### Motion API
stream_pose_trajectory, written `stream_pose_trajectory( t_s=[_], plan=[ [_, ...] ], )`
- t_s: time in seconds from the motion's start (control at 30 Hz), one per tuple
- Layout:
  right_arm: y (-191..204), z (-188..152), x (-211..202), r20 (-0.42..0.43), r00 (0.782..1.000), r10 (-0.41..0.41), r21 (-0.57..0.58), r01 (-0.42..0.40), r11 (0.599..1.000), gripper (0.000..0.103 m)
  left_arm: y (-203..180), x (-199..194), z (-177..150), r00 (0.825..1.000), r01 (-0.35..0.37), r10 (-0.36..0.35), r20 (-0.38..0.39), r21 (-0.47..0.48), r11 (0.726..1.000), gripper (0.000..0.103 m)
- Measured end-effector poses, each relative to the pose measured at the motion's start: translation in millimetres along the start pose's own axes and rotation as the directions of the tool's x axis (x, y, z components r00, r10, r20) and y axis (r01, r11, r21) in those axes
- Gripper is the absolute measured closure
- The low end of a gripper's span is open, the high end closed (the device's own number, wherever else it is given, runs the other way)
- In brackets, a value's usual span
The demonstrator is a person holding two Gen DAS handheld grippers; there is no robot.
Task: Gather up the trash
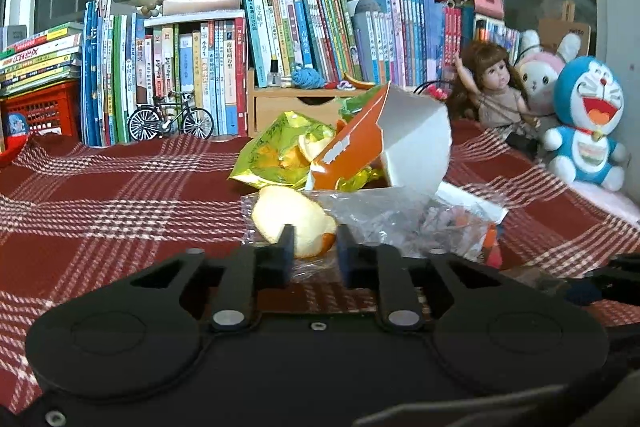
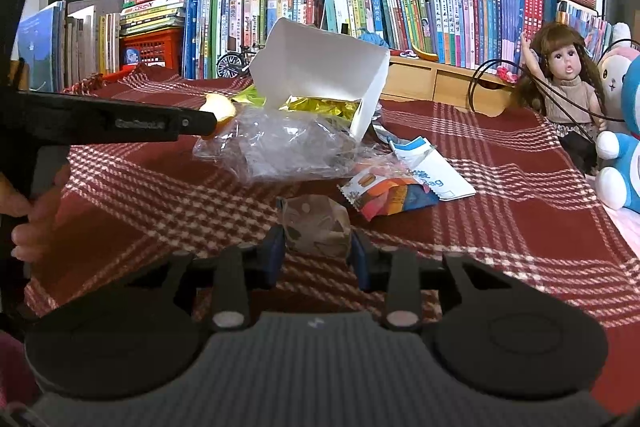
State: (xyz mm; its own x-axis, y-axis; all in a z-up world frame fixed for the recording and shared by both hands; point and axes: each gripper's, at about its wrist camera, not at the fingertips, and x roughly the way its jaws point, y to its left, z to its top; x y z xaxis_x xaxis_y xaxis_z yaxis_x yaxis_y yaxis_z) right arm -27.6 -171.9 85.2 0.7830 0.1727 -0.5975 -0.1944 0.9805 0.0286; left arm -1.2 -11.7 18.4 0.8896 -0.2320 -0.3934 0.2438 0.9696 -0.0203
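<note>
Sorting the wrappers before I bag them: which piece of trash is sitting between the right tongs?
The crumpled brown wrapper, alone at the near edge between the right tongs. The clear plastic bag and colourful snack wrapper lie farther back.

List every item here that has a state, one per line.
Left claw: closed on the orange peel.
Right claw: closed on the crumpled brown wrapper.
White carton: open, tipped on its side.
Clear plastic bag: crumpled, flat on the plaid cloth.
Yellow-green snack bag: torn open, peel inside.
Colourful wrapper: empty, crumpled.
Doll: sitting, arm raised.
</note>
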Motion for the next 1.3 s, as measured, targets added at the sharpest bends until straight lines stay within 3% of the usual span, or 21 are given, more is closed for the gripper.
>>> stream_pose_trajectory(
  t_s=[0.1,0.13,0.17,0.27,0.43,1.1,1.2,1.23,1.27,1.3],
  plan=[
    [1,0,0,-0.002,1.000,0.000,0.002,0.000,1.000,0.062,1,13,4,1.000,-0.005,0.005,-0.019,-0.022,1.000,0.073],
    [1,1,0,-0.003,1.000,0.000,0.005,0.000,1.000,0.062,2,18,6,0.999,-0.005,0.004,-0.032,-0.038,0.999,0.076],
    [2,0,0,-0.003,1.000,0.000,0.008,0.000,1.000,0.062,3,21,7,0.999,0.002,-0.005,-0.041,-0.055,0.998,0.088],
    [2,0,-1,-0.003,1.000,0.004,0.017,-0.004,1.000,0.064,4,23,8,0.999,0.004,-0.008,-0.045,-0.087,0.996,0.093],
    [3,1,-8,0.010,1.000,0.004,0.018,-0.004,1.000,0.064,-3,8,8,0.999,-0.020,0.019,-0.026,-0.041,0.999,0.095],
    [18,3,-36,0.041,0.999,0.017,0.011,-0.017,1.000,0.067,-15,-62,-7,0.998,0.039,-0.037,-0.057,0.025,0.999,0.101],
    [19,2,-38,0.035,0.999,0.016,0.007,-0.017,1.000,0.067,-18,-68,-13,0.997,0.056,-0.054,-0.055,0.041,0.998,0.092],
    [19,1,-38,0.032,0.999,0.016,0.007,-0.016,1.000,0.067,-18,-71,-16,0.997,0.056,-0.054,-0.047,0.046,0.997,0.083],
    [19,-1,-38,0.027,1.000,0.015,0.008,-0.015,1.000,0.067,-19,-72,-19,0.998,0.053,-0.051,-0.045,0.047,0.998,0.064],
    [19,-2,-38,0.021,1.000,0.013,0.008,-0.014,1.000,0.067,-18,-73,-22,0.998,0.048,-0.046,-0.047,0.041,0.998,0.054]
  ],
)
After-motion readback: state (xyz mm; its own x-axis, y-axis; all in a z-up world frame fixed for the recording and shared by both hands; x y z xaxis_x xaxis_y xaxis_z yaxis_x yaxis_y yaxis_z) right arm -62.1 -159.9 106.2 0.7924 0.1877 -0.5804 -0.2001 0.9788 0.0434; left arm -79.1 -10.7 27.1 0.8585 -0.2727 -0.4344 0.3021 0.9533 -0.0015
